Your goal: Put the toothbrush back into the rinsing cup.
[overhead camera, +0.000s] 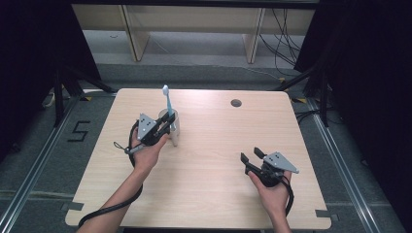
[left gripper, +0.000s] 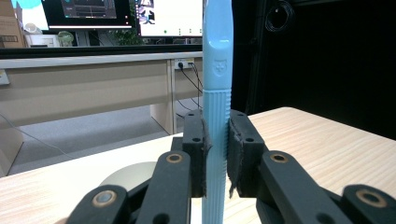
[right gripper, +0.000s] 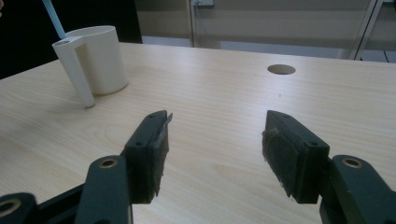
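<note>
A light blue toothbrush (overhead camera: 167, 101) stands upright, head up, at the white cup (overhead camera: 175, 127) left of the table's middle. My left gripper (overhead camera: 169, 119) is shut on its ribbed handle (left gripper: 217, 93), and the cup's rim (left gripper: 126, 175) shows just below the jaws. From the right gripper view, the toothbrush (right gripper: 53, 18) runs down into the small holder on the side of the cup (right gripper: 100, 58). My right gripper (overhead camera: 251, 156) rests low over the table near the front right, and its jaws stand wide apart around nothing (right gripper: 215, 149).
The wooden table (overhead camera: 214, 184) has a round cable hole (overhead camera: 236, 103) near its far edge, the same hole (right gripper: 281, 69) lying ahead of the right jaws. Desk legs and cables stand on the floor beyond the table.
</note>
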Demonstrator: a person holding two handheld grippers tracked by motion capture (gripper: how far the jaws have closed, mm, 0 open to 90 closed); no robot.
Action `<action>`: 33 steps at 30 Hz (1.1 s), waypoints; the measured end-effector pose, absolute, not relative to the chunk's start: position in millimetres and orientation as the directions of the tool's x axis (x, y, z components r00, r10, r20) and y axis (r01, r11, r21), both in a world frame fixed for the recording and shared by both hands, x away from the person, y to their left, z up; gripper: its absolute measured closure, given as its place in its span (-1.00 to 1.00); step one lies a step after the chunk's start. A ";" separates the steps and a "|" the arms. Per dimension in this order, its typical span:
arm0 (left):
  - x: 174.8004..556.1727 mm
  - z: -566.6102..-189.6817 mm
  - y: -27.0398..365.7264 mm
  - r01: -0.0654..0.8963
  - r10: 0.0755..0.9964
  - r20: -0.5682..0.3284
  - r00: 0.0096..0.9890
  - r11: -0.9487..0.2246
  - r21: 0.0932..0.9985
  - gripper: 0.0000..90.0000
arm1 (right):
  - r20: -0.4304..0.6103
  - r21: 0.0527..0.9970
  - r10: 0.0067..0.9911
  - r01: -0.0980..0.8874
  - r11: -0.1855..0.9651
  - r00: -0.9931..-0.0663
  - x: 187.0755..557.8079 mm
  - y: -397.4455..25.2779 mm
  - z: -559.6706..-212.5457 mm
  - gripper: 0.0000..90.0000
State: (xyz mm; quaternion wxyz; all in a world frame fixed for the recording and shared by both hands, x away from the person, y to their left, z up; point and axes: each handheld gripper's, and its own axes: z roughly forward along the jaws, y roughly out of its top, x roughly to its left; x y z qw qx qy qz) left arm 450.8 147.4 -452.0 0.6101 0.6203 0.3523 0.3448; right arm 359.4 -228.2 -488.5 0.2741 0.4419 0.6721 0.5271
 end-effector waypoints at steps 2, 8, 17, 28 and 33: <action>450.3 -453.0 147.2 0.015 0.858 -0.005 0.514 -0.003 1.000 0.74 | 0.099 0.951 0.883 0.306 0.053 -0.458 359.4 -228.2 -488.4 -0.08; 447.5 -456.7 147.8 0.020 0.857 -0.004 0.516 -0.007 1.000 0.74 | 0.065 0.949 0.893 0.305 0.084 -0.446 358.7 -229.8 -487.0 -0.08; 445.9 -461.5 146.6 0.024 0.854 -0.010 0.520 -0.003 1.000 0.74 | 0.074 0.949 0.892 0.306 0.074 -0.446 358.6 -228.2 -487.9 -0.08; 446.0 -468.8 147.2 0.028 0.856 -0.015 0.517 0.001 1.000 0.74 | 0.100 0.951 0.884 0.304 0.050 -0.458 359.4 -226.3 -489.2 -0.08; 446.7 -471.3 145.5 0.030 0.854 -0.020 0.519 0.005 1.000 0.73 | 0.098 0.952 0.885 0.301 0.049 -0.454 359.6 -225.6 -489.7 -0.08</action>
